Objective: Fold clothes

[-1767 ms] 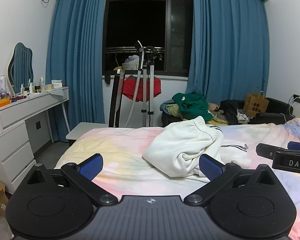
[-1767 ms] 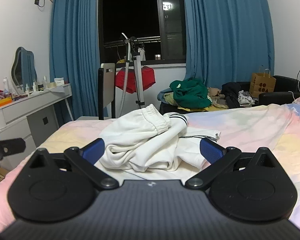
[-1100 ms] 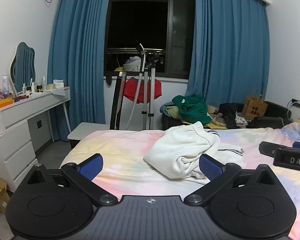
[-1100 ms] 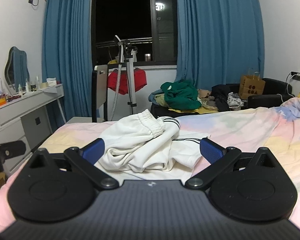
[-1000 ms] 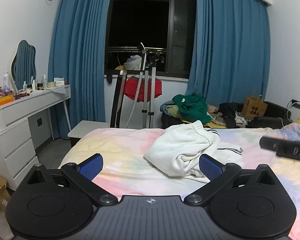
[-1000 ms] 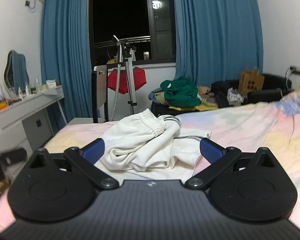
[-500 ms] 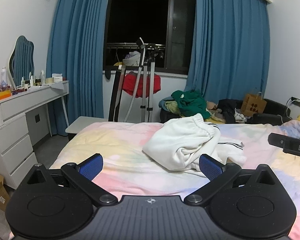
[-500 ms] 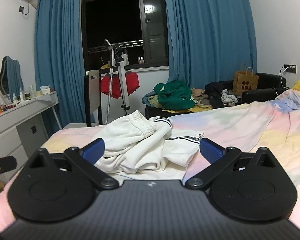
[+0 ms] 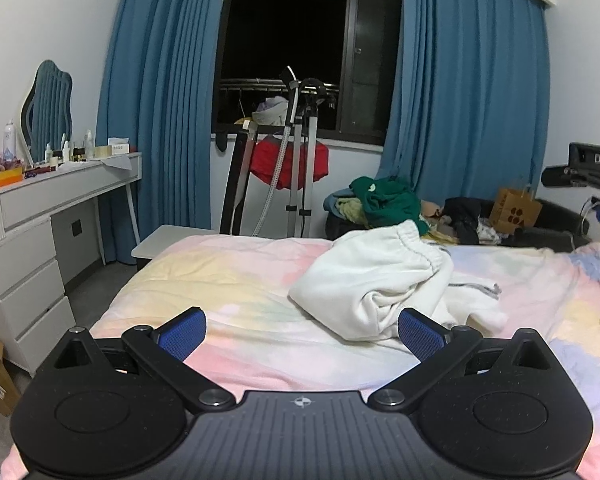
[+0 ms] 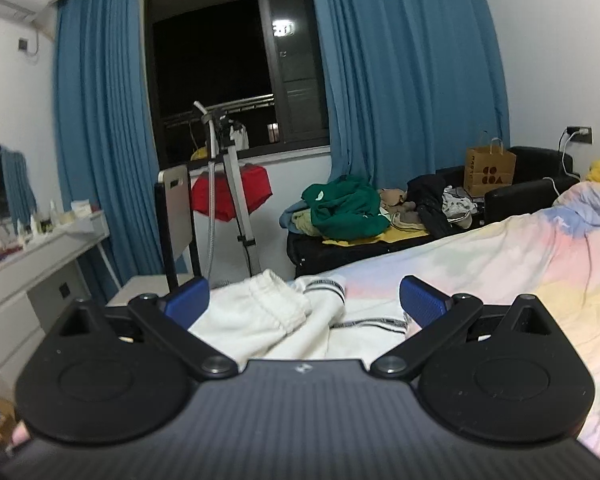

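Observation:
A crumpled white garment [image 9: 384, 280] with an elastic waistband and a dark-striped trim lies in a heap on the pastel bedspread [image 9: 236, 280]. My left gripper [image 9: 302, 330] hovers open over the bed's near side, the heap just beyond its right finger. In the right wrist view the same white garment [image 10: 268, 316] sits right under my right gripper [image 10: 304, 300], which is open with nothing between its blue pads. The right gripper's body shows at the left wrist view's right edge [image 9: 588, 168], raised above the bed.
A white dresser [image 9: 28, 248] with bottles and a mirror stands at the left. Beyond the bed are a chair, a garment steamer stand [image 9: 296, 160] with a red cloth, blue curtains, and a dark sofa [image 10: 420, 220] piled with clothes and a paper bag.
The right gripper has risen and tilted, moving closer over the white garment; in the left wrist view it now shows higher at the right edge. The left gripper dipped slightly. Both stay open.

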`<action>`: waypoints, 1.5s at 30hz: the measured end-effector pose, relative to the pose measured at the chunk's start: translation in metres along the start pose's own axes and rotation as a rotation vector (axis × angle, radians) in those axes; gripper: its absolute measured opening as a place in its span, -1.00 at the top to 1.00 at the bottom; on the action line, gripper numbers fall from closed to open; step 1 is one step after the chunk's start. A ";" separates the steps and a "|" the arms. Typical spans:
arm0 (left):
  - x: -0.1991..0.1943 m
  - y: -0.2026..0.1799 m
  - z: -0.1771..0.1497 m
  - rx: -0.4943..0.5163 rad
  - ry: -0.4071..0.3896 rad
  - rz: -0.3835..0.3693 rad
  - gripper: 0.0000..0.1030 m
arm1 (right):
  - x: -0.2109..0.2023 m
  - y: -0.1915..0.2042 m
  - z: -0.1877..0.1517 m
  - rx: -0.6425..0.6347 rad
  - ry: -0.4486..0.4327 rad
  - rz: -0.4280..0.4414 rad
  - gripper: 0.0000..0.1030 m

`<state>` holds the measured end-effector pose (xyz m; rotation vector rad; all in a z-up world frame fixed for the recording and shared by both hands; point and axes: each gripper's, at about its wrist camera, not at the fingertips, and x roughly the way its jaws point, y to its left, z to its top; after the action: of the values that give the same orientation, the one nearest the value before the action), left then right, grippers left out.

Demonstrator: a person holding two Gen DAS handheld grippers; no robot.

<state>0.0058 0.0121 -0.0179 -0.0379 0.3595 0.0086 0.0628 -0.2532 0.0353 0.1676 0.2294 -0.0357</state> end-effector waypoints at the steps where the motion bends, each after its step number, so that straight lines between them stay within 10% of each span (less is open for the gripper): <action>1: 0.003 -0.002 -0.001 0.009 0.003 0.000 -0.99 | 0.002 -0.002 -0.002 0.002 -0.001 -0.001 -1.00; 13: 0.108 -0.062 0.034 0.139 0.092 -0.091 -0.99 | 0.006 -0.043 -0.027 0.080 0.041 -0.023 -1.00; 21: 0.254 -0.144 0.076 0.246 0.073 -0.130 -0.98 | 0.032 -0.089 -0.047 0.258 0.073 -0.041 -1.00; 30: 0.367 -0.186 0.079 0.266 0.110 -0.051 -0.91 | 0.080 -0.102 -0.090 0.307 0.173 0.006 -1.00; 34: 0.405 -0.195 0.079 0.270 0.129 -0.008 -0.15 | 0.094 -0.097 -0.103 0.292 0.207 0.023 -1.00; 45: 0.324 -0.137 0.105 0.189 0.043 -0.098 0.66 | 0.086 -0.084 -0.102 0.218 0.174 0.023 -1.00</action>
<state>0.3483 -0.1202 -0.0290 0.1317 0.3995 -0.1236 0.1191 -0.3202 -0.0957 0.3908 0.3973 -0.0234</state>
